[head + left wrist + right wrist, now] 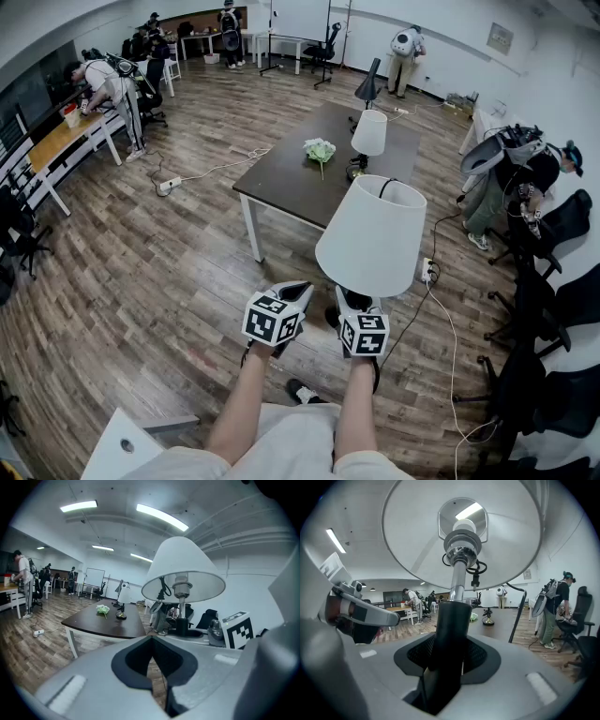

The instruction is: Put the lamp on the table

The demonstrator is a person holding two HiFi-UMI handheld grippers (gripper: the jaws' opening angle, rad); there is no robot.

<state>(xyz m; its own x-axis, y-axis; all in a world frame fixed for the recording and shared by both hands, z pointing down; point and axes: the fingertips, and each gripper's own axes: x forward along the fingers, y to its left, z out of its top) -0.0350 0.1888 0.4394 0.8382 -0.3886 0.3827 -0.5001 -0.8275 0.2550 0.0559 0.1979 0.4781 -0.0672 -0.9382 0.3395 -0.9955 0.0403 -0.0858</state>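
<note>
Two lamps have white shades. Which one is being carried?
The larger lamp nearest the camera: the right gripper clamps its black stem. The smaller lamp stands on the dark table, untouched.

Green bunch [320, 149] — white power strip [170, 185]

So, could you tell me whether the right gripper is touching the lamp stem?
Touching. The right gripper view shows the right gripper closed on the lamp stem, with its pads pressing both sides.
</note>
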